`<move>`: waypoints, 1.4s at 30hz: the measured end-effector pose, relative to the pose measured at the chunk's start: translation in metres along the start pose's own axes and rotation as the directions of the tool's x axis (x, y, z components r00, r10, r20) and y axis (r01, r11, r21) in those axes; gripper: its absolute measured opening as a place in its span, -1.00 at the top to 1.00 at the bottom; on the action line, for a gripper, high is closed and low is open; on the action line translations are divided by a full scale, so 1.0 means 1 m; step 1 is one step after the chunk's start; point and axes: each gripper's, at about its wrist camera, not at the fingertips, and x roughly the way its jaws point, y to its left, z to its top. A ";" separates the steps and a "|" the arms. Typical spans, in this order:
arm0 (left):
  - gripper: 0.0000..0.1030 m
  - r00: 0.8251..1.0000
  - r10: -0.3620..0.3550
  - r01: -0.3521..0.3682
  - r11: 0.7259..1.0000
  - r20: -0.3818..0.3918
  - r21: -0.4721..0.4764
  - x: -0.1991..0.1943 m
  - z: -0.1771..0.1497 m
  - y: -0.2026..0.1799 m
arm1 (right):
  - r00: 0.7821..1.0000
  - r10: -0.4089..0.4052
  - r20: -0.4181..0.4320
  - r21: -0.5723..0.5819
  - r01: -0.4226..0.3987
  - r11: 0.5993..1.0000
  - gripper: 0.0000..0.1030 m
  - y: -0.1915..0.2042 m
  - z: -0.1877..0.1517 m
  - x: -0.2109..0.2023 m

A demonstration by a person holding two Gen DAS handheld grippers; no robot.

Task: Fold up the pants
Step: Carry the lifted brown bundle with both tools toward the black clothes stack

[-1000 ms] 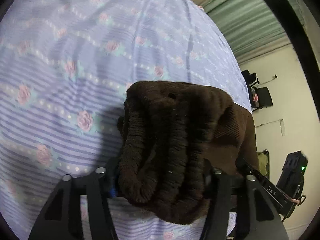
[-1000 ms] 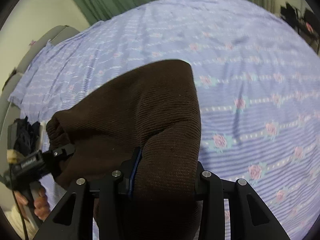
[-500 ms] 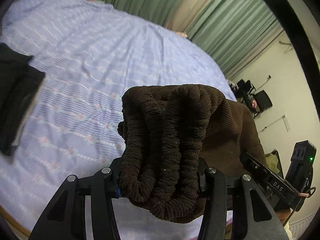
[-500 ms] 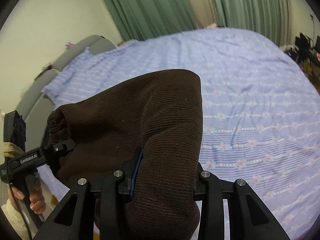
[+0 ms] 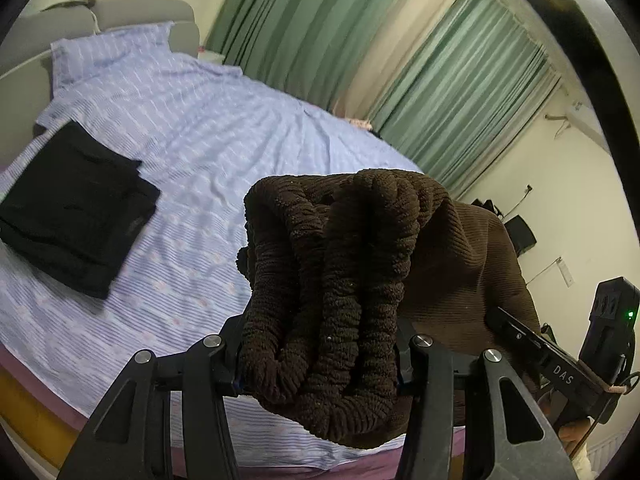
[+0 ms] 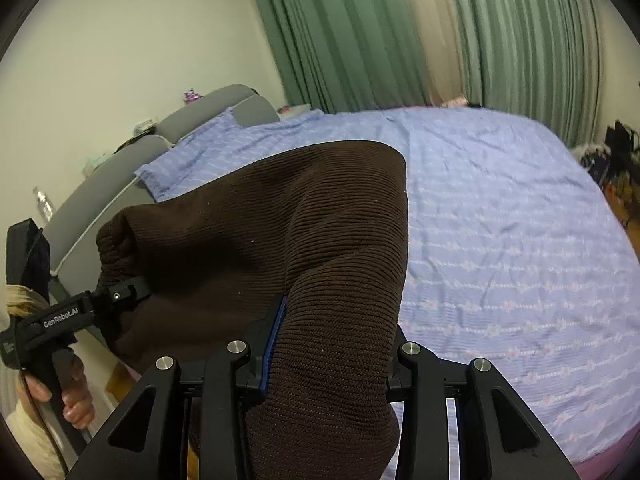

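Fingers (image 5: 224,364) both grippers buried in brown pants (image 5: 340,280); pads hidden.

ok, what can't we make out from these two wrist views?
- Left wrist view: left gripper pads, buried in the brown ribbed knit pants.
- Right wrist view: right gripper pads, likewise covered; pants' lower length cut off by the bottom edge.
- Folded black garment on the bed: type unreadable.
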 end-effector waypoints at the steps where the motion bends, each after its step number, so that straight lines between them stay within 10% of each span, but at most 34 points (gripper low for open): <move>1: 0.05 1.000 -0.006 0.006 1.000 0.004 0.001 -0.011 0.002 0.008 | 1.000 -0.001 0.008 -0.001 0.001 1.000 0.29 0.015 0.001 -0.001; 11: 0.05 0.998 -0.026 0.032 0.993 -0.049 0.115 -0.080 0.036 0.103 | 0.997 -0.047 0.056 0.090 0.042 0.995 0.29 0.148 -0.028 0.007; 29: 0.05 0.992 0.120 -0.123 0.991 -0.045 -0.059 -0.144 0.025 0.236 | 0.986 0.109 -0.129 -0.064 -0.118 0.991 0.29 0.263 -0.038 0.079; 42: 0.05 0.993 0.054 -0.053 0.999 -0.101 0.013 -0.110 0.124 0.345 | 0.991 0.043 -0.123 -0.013 -0.045 0.999 0.29 0.345 0.002 0.165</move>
